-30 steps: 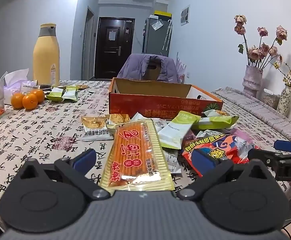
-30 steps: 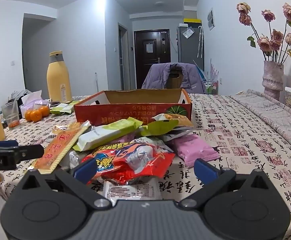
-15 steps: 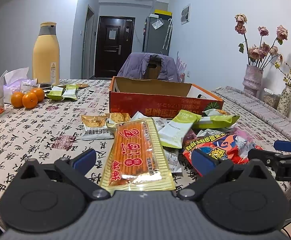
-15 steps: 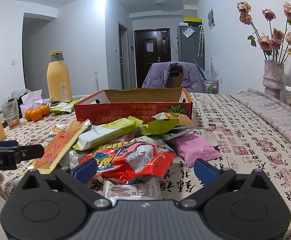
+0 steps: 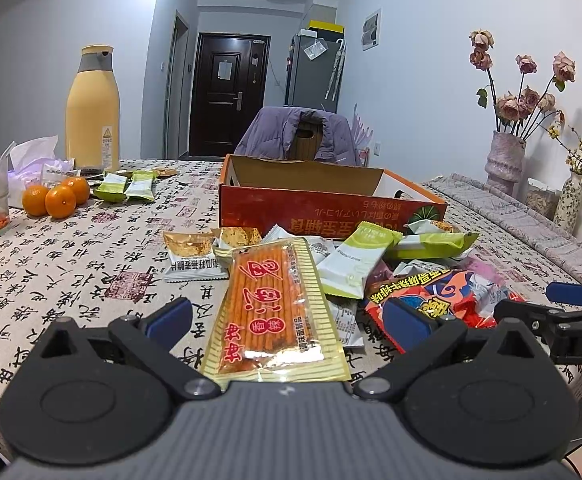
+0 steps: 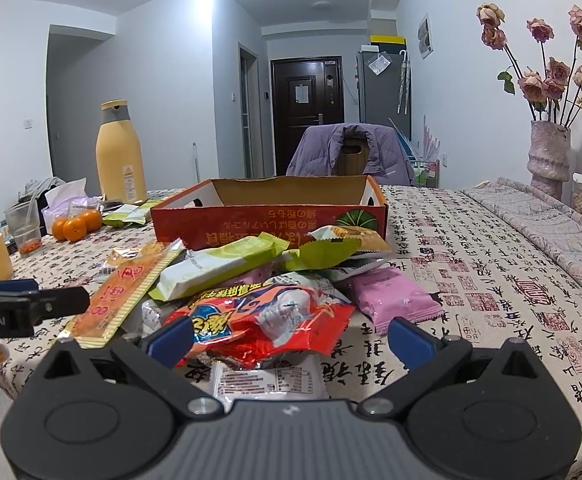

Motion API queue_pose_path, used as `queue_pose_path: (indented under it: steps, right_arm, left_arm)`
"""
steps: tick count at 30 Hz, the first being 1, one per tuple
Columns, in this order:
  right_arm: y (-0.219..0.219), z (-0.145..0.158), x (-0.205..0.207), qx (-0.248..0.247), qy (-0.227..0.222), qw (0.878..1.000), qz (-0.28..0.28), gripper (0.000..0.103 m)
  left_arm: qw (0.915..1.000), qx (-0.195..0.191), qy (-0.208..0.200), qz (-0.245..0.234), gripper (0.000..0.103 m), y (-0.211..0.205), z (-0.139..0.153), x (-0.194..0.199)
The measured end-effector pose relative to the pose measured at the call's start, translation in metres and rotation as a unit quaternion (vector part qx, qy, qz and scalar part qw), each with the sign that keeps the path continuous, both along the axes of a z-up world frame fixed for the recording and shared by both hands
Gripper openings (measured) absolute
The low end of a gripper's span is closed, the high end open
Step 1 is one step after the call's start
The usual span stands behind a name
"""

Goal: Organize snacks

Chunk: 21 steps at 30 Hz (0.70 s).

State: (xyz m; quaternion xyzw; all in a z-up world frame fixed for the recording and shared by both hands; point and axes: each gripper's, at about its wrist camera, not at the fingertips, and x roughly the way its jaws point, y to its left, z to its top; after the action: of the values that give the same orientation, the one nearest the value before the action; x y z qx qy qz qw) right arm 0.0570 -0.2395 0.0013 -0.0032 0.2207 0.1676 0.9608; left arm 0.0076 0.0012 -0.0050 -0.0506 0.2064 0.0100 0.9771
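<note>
Nothing looks sorted yet. Far left of the cardboard box (image 5: 331, 200), two green packets (image 5: 129, 186) lie by the oranges (image 5: 57, 200). In front of the box the snack pile (image 6: 259, 280) sprawls on the counter (image 6: 471, 272). The left gripper (image 5: 287, 316) gapes empty over the orange stick pack (image 5: 269, 304); the right gripper (image 6: 289, 336), equally wide and empty, hangs over the red bag (image 6: 267, 320). The box seems empty, though its floor is hidden.
</note>
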Motion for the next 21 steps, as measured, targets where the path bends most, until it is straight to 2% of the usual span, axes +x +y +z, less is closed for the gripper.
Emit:
queue_pose_path:
  steps: [21]
  right_arm:
    - [0.0012, 0.0007, -0.0014, 0.0, 0.002, 1.0, 0.001, 0.103]
  left_arm:
    - [1.0, -0.007, -0.002, 0.0, 0.103, 0.0027, 0.0002, -0.0043]
